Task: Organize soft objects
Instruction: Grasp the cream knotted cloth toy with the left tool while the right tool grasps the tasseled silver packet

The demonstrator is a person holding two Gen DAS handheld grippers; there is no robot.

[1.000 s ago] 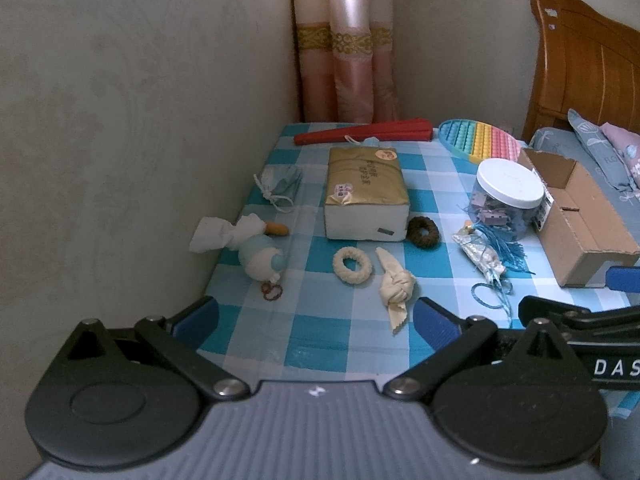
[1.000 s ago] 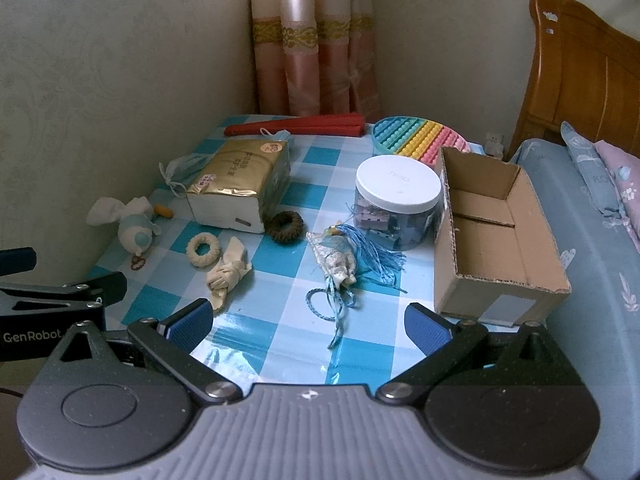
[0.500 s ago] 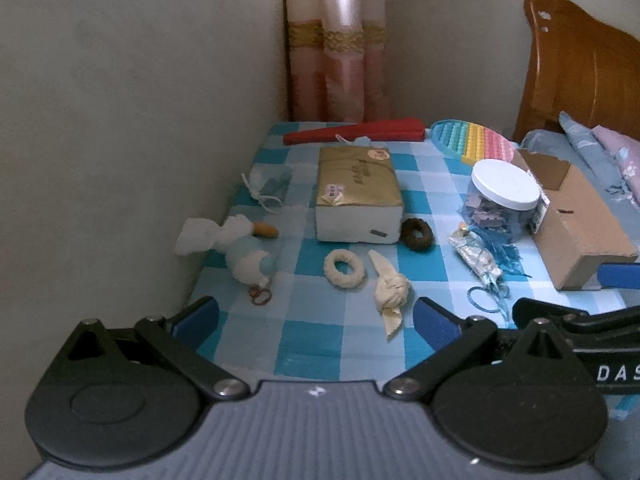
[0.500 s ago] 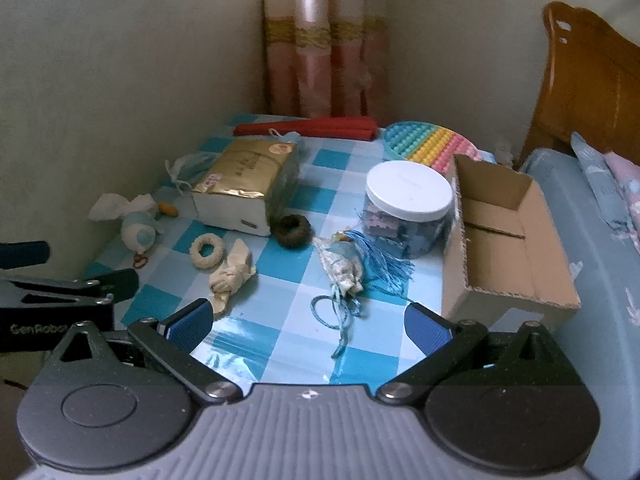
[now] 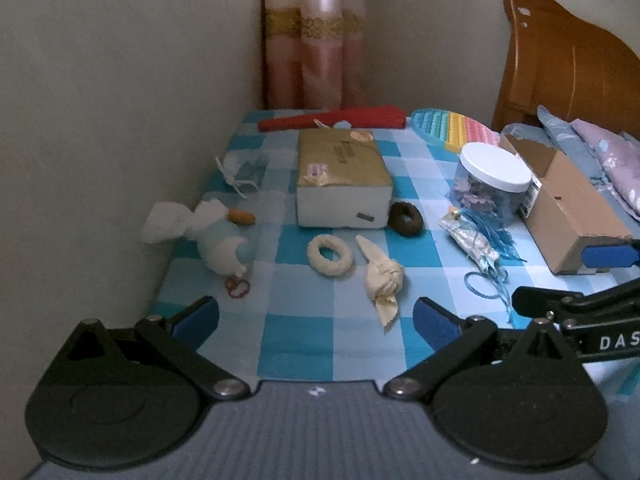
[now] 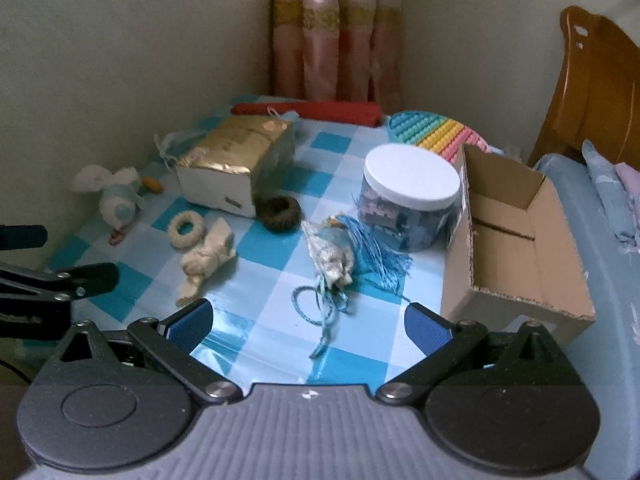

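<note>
Slightly advanced toward checked table [image 5: 296, 340]: left gripper [image 5: 316, 316] and right gripper [image 6: 308, 320], both spread, empty; knotted cream cloth [image 5: 382, 280] near left gripper.

We note a table [image 5: 296, 340] covered in blue-checked cloth. On it: plush duck [image 5: 224, 240] at the left edge; gold tissue pack [image 5: 342, 178] mid-table; cream ring [image 5: 330, 256] and knotted cream cloth [image 5: 382, 280] side by side; brown scrunchie [image 5: 405, 219] touching the pack's corner; tasselled pouch [image 6: 334, 256]; white-lidded jar [image 6: 410, 196]; open cardboard box [image 6: 516, 240]; red folded fan [image 5: 332, 119] and rainbow pop mat [image 5: 456, 130] at the back.
</note>
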